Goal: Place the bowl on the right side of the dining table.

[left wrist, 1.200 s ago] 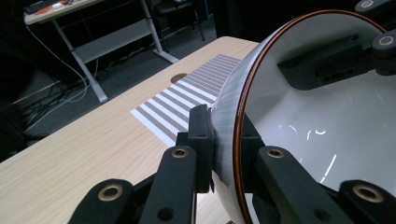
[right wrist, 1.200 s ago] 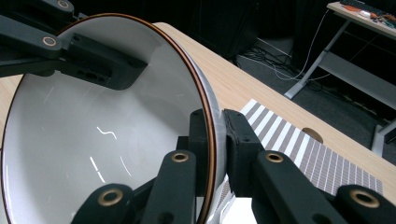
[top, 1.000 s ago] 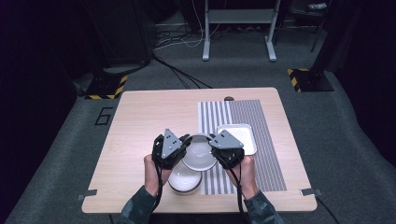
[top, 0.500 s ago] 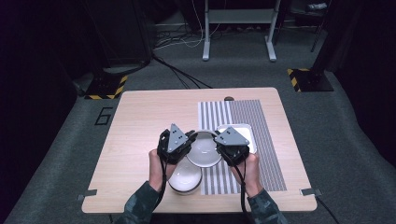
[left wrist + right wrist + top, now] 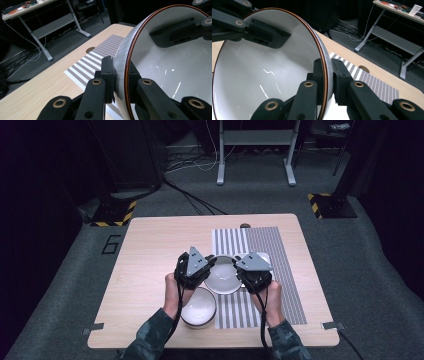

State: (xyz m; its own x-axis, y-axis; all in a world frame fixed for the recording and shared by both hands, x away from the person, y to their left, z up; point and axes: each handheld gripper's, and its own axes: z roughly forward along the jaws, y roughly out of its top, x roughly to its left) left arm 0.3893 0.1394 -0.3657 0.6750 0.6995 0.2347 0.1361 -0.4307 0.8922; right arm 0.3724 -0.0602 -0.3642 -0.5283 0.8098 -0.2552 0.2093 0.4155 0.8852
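A white bowl with a thin brown rim [image 5: 223, 276] hangs just above the table, held between both grippers. My left gripper [image 5: 210, 268] is shut on its left rim, and the jaws pinch the bowl wall [image 5: 175, 72] in the left gripper view [image 5: 119, 75]. My right gripper [image 5: 240, 271] is shut on the opposite rim; its jaws [image 5: 327, 75] clamp the bowl's edge [image 5: 262, 75]. Each gripper view shows the other gripper across the bowl. A second white bowl [image 5: 198, 307] rests on the table below my left hand.
A grey-and-white striped mat [image 5: 272, 245] covers the right half of the wooden table [image 5: 150, 250]. A white square dish [image 5: 263, 256] lies on the mat behind the right gripper. A round hole [image 5: 245, 225] sits at the table's far edge. A metal-legged desk [image 5: 255, 137] stands beyond.
The left hand has shifted a little right and away from the person, and the held bowl has moved with it. Both grips are unchanged.
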